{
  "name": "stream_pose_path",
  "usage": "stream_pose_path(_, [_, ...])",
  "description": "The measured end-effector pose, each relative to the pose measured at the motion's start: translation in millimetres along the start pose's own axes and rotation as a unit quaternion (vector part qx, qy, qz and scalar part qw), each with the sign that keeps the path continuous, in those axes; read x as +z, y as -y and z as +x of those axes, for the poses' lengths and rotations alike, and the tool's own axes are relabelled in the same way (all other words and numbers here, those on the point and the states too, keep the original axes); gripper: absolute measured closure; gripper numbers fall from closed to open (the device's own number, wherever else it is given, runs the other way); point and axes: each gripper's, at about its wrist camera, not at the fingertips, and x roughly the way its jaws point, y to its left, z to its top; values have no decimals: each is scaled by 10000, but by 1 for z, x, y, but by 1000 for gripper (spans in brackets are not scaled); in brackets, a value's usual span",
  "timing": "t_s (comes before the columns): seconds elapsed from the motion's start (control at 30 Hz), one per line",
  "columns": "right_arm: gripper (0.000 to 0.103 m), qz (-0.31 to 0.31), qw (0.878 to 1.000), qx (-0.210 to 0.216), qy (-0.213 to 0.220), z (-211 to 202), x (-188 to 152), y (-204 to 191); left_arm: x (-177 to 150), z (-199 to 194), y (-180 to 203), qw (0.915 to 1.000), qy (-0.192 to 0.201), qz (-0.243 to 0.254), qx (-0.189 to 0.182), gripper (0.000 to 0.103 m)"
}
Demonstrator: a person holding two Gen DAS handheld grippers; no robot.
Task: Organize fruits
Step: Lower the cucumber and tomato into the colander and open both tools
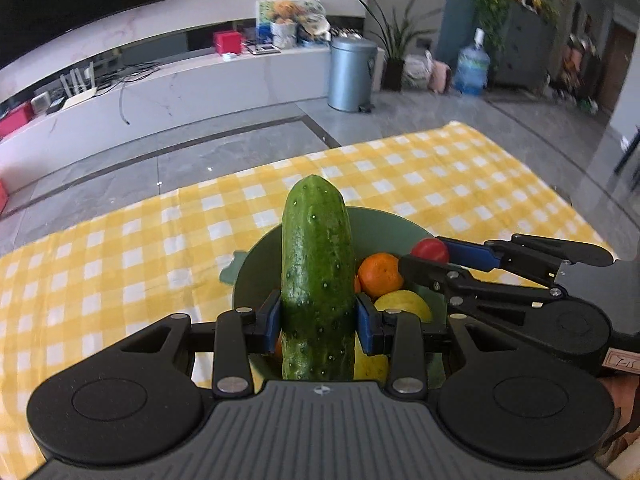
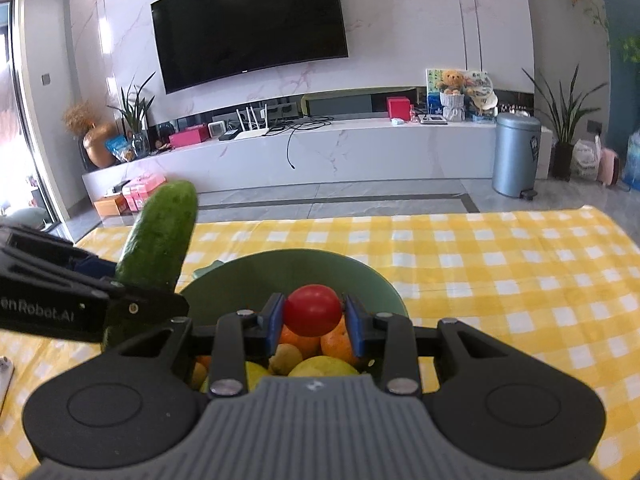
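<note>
My left gripper (image 1: 318, 316) is shut on a green cucumber (image 1: 318, 256), held lengthwise above the near rim of a green bowl (image 1: 256, 272). My right gripper (image 2: 313, 316) is shut on a small red tomato (image 2: 313, 310) above the same bowl (image 2: 280, 268). The bowl holds oranges (image 1: 380, 274) and yellow fruits (image 1: 404, 304); they also show in the right wrist view as oranges (image 2: 336, 342) and yellow fruits (image 2: 322, 366). The right gripper (image 1: 430, 254) with the tomato (image 1: 430, 249) shows at the right of the left wrist view. The cucumber (image 2: 160, 236) shows at the left of the right wrist view.
The bowl stands on a yellow and white checked cloth (image 1: 440, 176) covering the table. Beyond the table's far edge are grey floor tiles, a grey bin (image 1: 352, 74), a white TV bench (image 2: 320, 148) and potted plants.
</note>
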Motion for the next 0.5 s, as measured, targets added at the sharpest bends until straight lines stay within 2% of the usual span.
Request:
stream_pose_path(0.07, [73,49,10000,33,-24,7,-2,5,6,7,4,9998,-63,166,5,62])
stream_pose_path(0.17, [73,183,9998,109,-3,13,-5,12,16,25,8,9985,-360,412,21,62])
stream_pose_path(0.33, [74,134,9997,198,87,19,-9,14,23,53,26,9917,-725,1002,355,62])
stream_pose_path(0.4, [74,-17,10000,66,52,21,-11,13,25,61,30,9907,-763,1060,387,62])
stream_pose_path(0.5, [74,26,10000,88,7,25,-11,21,26,73,28,9913,-854,962,268,62])
